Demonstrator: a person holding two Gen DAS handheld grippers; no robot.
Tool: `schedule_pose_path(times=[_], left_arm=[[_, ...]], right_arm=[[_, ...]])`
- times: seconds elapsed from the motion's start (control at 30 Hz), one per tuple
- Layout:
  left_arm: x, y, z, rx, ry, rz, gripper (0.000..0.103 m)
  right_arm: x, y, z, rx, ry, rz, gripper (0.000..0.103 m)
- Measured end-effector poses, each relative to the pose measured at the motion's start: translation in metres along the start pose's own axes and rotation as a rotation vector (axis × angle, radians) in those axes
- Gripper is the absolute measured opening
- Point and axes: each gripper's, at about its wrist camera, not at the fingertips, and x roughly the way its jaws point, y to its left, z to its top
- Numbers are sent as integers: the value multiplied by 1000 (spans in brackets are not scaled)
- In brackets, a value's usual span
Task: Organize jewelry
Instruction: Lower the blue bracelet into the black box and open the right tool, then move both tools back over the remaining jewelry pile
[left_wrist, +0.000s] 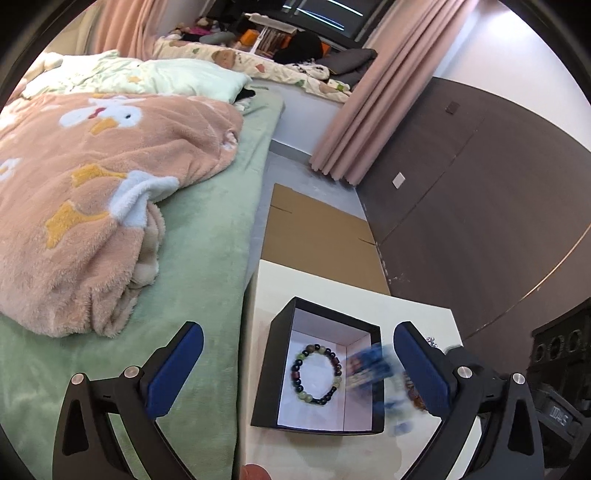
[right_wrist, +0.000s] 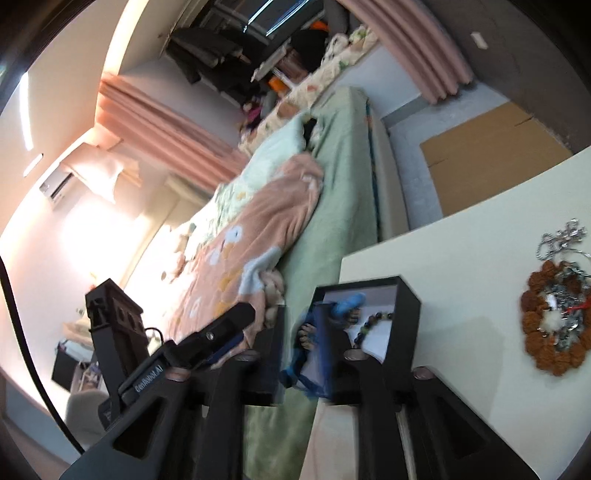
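Observation:
A black open box (left_wrist: 373, 332) with a white inside stands on the cream table (left_wrist: 273, 288). A dark beaded bracelet (left_wrist: 317, 373) lies in it. My left gripper (left_wrist: 299, 365) hangs open above the box, one finger on each side. My right gripper (right_wrist: 317, 339) is shut on a blurred bracelet with blue beads (right_wrist: 347, 301) and holds it over the box (right_wrist: 406, 317); it shows as a blue blur in the left wrist view (left_wrist: 373, 365). A brown beaded bracelet (right_wrist: 554, 321) lies with silver chains (right_wrist: 561, 240) on the table (right_wrist: 461, 266) to the right.
A bed with a green sheet (left_wrist: 207, 229) and a pink blanket (left_wrist: 96, 184) borders the table on the left. Flat cardboard (left_wrist: 317, 236) lies on the floor beyond the table. A dark wall panel (left_wrist: 480, 184) stands at the right.

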Motion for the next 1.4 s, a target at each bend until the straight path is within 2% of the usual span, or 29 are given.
schedule_pose_path(times=[0.03,0.07,0.17,0.33,0.43,0.57,0.73,0.9,0.97,1.07,1.4], left_arm=[[0,0,0,-3,6,-14,103],[0,-1,-1,-3,8,-30,103],[-2,-9,-3,18,-9,-40,103],[-1,-23,-6,61,1,-49,103],[2,-32,-9,92,20,-54,103],[3,-47,-17,149,19,-33,103],[6,-63,-23,167,9,-51,103],[13,-88,-32,198,8,-44,103],[19,-99,-38,224,20,-42,103],[28,-115,-47,252,43,-48,103],[51,-150,-64,325,77,-121,102]], right_arm=[[-1,-5,-1,17,1,-16,88],[-3,-8,-1,23,-7,-28,94],[-13,-13,1,29,-6,-66,94],[-46,-19,0,3,-69,-170,95],[-63,-25,-1,4,-94,-224,102],[-80,-33,3,6,-123,-261,103],[-103,-46,6,24,-165,-287,103],[-117,-56,8,17,-130,-327,103],[-128,-58,8,-9,-136,-371,103],[-145,-66,7,-6,-147,-383,103],[-183,-99,11,44,-186,-431,103]])
